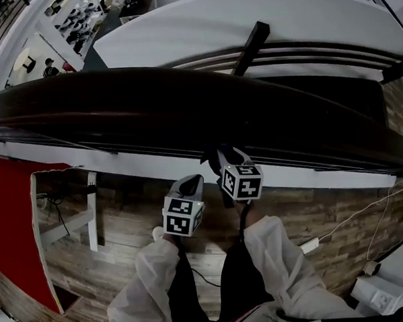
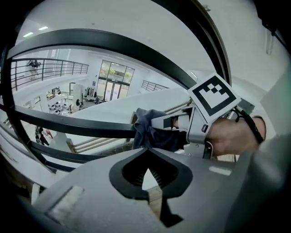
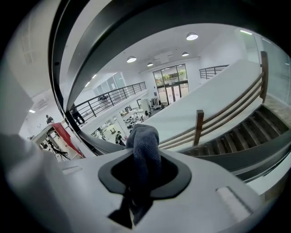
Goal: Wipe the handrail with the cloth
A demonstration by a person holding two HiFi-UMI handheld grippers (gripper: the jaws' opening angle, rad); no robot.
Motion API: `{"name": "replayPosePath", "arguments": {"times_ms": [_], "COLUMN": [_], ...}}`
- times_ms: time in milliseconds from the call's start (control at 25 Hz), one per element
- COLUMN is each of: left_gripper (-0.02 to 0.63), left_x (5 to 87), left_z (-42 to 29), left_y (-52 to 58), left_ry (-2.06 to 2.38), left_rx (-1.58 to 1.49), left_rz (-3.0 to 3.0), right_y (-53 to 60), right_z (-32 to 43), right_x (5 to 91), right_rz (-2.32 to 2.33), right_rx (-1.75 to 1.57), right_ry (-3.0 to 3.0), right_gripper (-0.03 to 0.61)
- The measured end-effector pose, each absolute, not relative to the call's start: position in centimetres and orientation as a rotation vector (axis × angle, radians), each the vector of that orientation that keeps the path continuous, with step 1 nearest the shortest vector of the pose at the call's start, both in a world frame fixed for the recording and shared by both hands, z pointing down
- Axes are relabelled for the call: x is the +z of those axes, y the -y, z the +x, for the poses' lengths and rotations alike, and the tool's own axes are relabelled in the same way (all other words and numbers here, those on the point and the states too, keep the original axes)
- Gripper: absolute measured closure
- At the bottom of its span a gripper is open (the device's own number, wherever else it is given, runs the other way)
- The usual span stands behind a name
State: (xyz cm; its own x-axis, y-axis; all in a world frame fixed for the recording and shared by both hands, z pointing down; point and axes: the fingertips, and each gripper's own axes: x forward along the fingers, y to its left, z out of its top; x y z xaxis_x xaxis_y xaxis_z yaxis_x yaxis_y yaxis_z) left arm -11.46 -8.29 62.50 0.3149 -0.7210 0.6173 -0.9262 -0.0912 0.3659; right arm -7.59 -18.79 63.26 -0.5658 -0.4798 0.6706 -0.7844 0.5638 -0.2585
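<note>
Your right gripper (image 1: 220, 164) is clamped on the grey cloth (image 3: 145, 148), which bunches up out of its jaws at the near edge of the dark handrail (image 1: 151, 106). Your left gripper (image 1: 192, 184) hangs just beside it, jaws drawn together on nothing.
</note>
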Motion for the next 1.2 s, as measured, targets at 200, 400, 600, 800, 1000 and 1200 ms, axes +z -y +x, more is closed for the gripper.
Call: {"name": "replayPosePath", "arguments": {"times_ms": [200,400,600,800,1000,1200], "left_gripper": [0.611,0.611,0.611,0.611,0.611,0.611], "left_x": [62.4,62.5,62.9,63.1,63.1,63.0], "left_z": [-6.4,-0.8,5.1,11.2,16.3,20.2], "left_y": [10.2,12.0,13.3,15.3,17.0,18.4], "left_ry": [1.417,1.383,1.339,1.308,1.28,1.239], "left_rx": [0.379,0.392,0.409,0.408,0.417,0.436], "left_rz": [1.909,1.951,1.989,2.022,2.049,2.092], "right_y": [20.0,21.7,23.3,25.1,26.5,27.4], "right_z": [-2.1,3.9,10.8,17.4,22.6,26.3], "right_x": [63.2,63.0,62.9,62.8,62.8,62.6], "right_rz": [1.069,1.134,1.211,1.267,1.293,1.331], "right_rx": [0.763,0.775,0.789,0.781,0.78,0.781], "right_ry": [2.253,2.249,2.231,2.219,2.208,2.217], "right_gripper": [0.497,0.497,0.497,0.498,0.497,0.497]}}
